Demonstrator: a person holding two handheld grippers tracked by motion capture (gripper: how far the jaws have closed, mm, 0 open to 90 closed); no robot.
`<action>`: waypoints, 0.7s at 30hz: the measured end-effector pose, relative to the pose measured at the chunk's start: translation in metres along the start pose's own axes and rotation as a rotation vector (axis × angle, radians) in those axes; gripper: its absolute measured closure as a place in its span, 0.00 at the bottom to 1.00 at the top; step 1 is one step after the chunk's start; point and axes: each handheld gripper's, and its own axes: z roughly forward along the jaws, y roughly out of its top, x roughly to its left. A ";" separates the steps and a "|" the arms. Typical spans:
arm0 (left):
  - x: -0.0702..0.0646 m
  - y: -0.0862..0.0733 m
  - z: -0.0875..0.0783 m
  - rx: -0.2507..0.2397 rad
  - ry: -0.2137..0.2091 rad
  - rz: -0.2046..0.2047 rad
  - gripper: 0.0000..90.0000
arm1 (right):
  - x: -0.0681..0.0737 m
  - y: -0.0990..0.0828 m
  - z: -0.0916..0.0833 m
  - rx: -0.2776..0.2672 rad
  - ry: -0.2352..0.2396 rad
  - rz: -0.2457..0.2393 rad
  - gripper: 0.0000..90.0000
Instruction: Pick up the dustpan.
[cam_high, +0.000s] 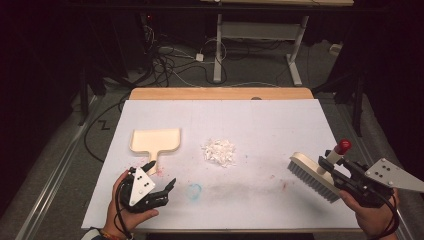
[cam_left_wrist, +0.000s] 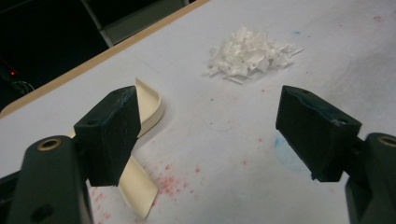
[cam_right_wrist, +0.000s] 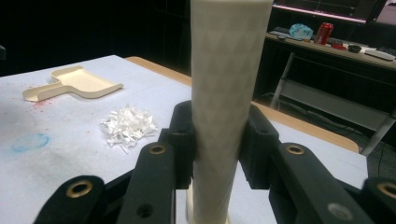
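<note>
On the white table (cam_high: 260, 120), right tongs (cam_high: 334, 167) pinching brush handle (cam_right_wrist: 224, 93), left tongs (cam_high: 161, 175) spread beside dustpan (cam_high: 155, 141).

The table's cover (cam_high: 260, 125) looked like matt white paper, smudged with pink and blue, and a bare wooden edge (cam_high: 220, 93) showed at the far side. The dustpan (cam_high: 155, 140) was smooth cream plastic with a soft sheen. The scraps (cam_high: 219, 151) looked like crinkled white paper. The brush (cam_high: 314, 175) had a pale, faintly textured handle, a glossy red cap and coarse grey bristles. The pads (cam_left_wrist: 109, 133) of the left gripper (cam_high: 161, 176) were matt black, slightly rough.
</note>
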 end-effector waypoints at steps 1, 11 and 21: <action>0.001 -0.003 0.000 0.015 -0.002 -0.014 0.24 | 0.000 0.000 0.000 0.001 0.001 0.001 0.78; 0.005 -0.012 0.002 0.073 0.018 0.005 0.23 | 0.000 0.000 0.003 0.003 0.000 0.000 0.78; 0.039 -0.035 0.028 0.257 0.028 -0.239 0.22 | 0.001 -0.001 0.009 0.020 0.000 -0.005 0.78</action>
